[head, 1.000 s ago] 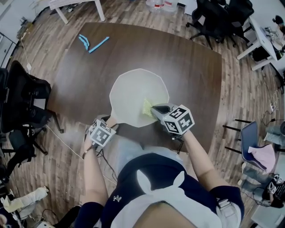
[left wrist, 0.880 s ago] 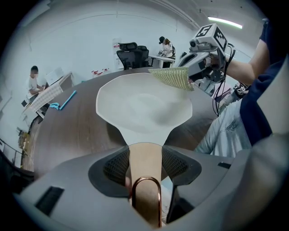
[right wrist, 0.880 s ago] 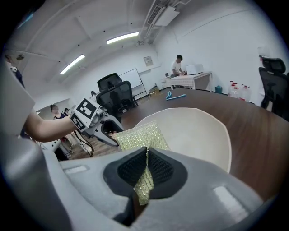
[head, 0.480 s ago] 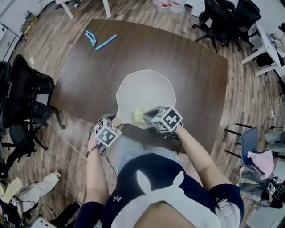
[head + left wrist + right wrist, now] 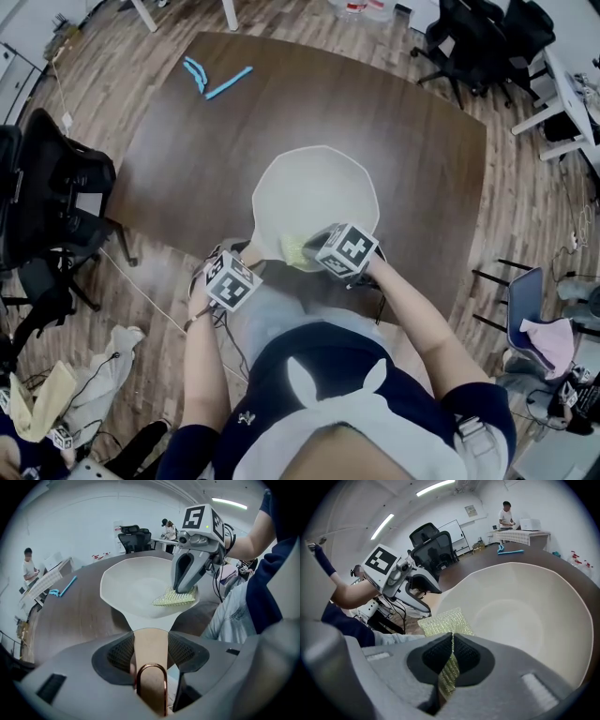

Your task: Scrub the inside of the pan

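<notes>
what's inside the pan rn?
Only the yellow-green scrub pad, pinched in the right gripper, against the near inner wall of the pan. The rest of the interior looks bare; the patch under the pad is covered.

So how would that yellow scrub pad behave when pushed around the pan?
Probably floppy: the scrub pad creases thin where the right claw pinches it, then fans out flat. Likely light, being thin mesh. Its rough weave should grip rather than slide on the smooth pan.
</notes>
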A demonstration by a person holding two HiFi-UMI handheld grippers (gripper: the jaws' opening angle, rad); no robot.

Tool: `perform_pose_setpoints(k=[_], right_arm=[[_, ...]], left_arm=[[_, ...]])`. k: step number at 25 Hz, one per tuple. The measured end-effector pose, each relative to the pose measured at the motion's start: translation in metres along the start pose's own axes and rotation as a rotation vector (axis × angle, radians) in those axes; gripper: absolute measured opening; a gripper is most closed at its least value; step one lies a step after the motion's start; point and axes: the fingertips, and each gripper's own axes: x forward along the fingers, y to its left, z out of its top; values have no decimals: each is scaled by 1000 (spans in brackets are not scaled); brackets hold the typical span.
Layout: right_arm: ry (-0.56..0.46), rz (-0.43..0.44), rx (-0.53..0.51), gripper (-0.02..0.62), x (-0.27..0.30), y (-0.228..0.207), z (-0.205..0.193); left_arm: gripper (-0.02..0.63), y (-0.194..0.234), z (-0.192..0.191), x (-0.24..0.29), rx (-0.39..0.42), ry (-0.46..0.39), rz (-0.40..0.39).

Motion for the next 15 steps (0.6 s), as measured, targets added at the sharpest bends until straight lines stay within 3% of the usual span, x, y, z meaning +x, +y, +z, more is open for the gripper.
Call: perform_pose_setpoints(k=[15], right_arm=[[79, 48, -6, 6, 24, -1, -10]], left_arm=[[224, 2, 2, 4, 0, 12, -2]])
